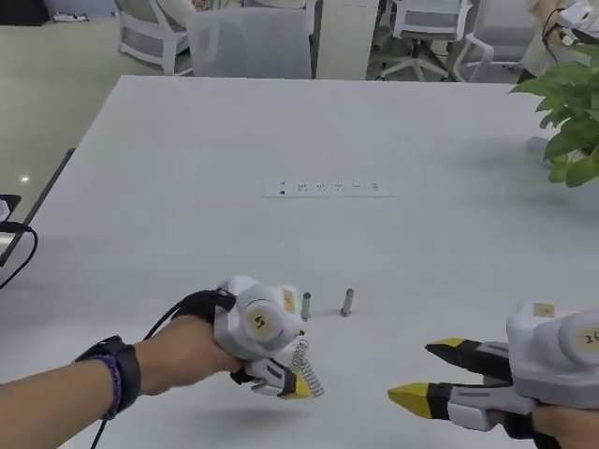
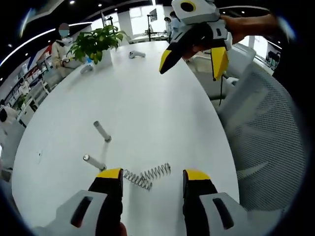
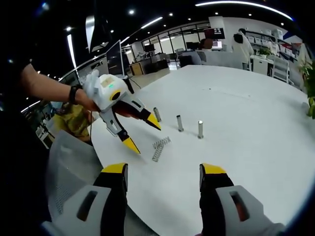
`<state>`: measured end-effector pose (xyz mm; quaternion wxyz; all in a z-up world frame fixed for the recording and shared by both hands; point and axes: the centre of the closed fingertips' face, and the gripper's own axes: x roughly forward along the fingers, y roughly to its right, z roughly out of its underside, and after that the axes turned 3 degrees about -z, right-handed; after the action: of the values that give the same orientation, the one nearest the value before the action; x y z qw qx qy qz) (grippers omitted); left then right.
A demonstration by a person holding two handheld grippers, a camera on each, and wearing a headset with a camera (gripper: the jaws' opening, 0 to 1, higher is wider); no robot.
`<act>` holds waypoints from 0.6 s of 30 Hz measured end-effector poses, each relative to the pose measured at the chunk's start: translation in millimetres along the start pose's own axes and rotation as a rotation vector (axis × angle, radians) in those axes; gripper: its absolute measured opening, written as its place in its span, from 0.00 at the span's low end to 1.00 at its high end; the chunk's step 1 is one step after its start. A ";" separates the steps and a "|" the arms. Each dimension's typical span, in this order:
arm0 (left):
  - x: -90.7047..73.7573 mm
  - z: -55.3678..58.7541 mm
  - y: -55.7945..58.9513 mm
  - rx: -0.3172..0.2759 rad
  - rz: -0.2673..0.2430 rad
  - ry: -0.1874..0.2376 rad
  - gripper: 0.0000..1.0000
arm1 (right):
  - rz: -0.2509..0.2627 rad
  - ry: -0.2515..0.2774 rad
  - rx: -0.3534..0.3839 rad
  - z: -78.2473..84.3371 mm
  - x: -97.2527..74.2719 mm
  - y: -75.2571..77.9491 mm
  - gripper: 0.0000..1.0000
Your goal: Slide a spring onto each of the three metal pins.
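Observation:
Coiled metal springs point(image 1: 306, 368) lie loose on the white table, close together. My left gripper point(image 1: 285, 379) hovers right over them, open, its yellow tips to either side of the springs point(image 2: 147, 175) without touching. Just beyond stand short upright metal pins point(image 1: 306, 306) point(image 1: 347, 301); the right gripper view has three pins point(image 3: 157, 114) point(image 3: 179, 123) point(image 3: 200, 129) in a row, all bare. My right gripper point(image 1: 430, 374) is open and holds nothing, off to the right of the springs point(image 3: 160, 147), pointing toward the left gripper point(image 3: 140, 132).
A flush power-socket strip point(image 1: 325, 189) sits in the table's middle. A potted plant point(image 1: 566, 122) stands at the right edge. Office chairs point(image 1: 251, 42) line the far side. The table's near edge runs just below both grippers.

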<state>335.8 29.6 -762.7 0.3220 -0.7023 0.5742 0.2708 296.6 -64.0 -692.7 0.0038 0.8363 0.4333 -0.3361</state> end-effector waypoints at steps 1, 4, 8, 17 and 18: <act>2.9 1.1 1.5 0.008 0.007 -0.007 0.42 | 0.000 0.000 0.001 0.6 -0.2 0.0 0.57; 10.2 3.5 4.7 0.019 0.027 -0.020 0.41 | 0.001 0.000 0.005 1.2 -1.0 -1.0 0.57; 18.0 5.6 6.9 0.038 0.046 -0.036 0.39 | 0.007 0.005 0.012 1.9 -3.2 -0.3 0.57; 29.6 12.8 10.8 0.076 0.087 -0.075 0.34 | 0.015 0.010 0.027 4.2 -7.0 3.0 0.57; 31.5 14.7 11.3 0.085 0.095 -0.084 0.34 | 0.016 0.012 0.028 4.2 -7.4 3.8 0.57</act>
<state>330.7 19.4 -797.4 0.3621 -0.6480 0.6039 0.2904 294.0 -72.9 -692.8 -0.0079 0.8416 0.4218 -0.3373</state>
